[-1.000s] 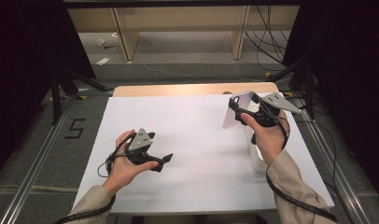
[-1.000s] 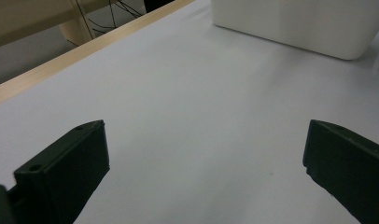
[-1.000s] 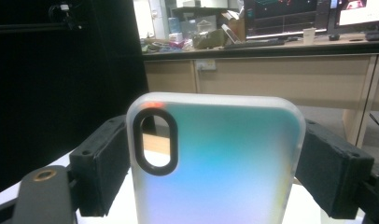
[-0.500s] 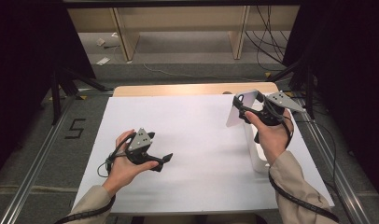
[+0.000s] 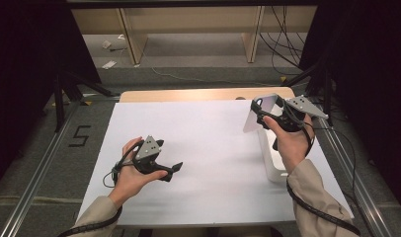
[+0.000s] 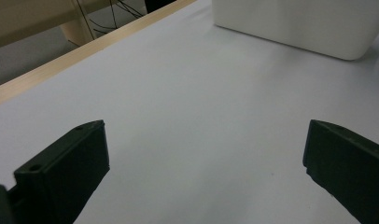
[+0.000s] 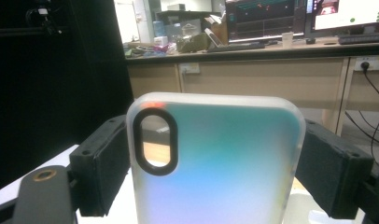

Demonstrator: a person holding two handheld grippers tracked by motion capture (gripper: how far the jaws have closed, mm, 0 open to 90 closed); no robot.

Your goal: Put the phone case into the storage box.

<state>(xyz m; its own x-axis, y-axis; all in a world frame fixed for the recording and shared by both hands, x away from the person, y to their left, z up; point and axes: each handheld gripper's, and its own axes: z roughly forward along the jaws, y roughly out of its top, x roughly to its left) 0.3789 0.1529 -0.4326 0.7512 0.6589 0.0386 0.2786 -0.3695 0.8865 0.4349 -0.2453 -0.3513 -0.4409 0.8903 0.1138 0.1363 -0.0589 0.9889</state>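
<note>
White stand (image 5: 272, 163) beneath phone case (image 5: 260, 112)

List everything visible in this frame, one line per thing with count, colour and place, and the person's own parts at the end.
phone case: one, frosted clear with a bluish tint and a black-rimmed camera opening, clamped by its side edges in the right gripper, raised above the table's right side.
white stand: one, on the sheet at the right, below the raised case.
white sheet: one, covering most of the table.
table: one, light wood, bare strip at the far edge.
left gripper: one, black, jaws open with nothing between them, low over the sheet at the left.
right gripper: one, black, at the right.
sleeves: two, beige, from the bottom edge.
</note>
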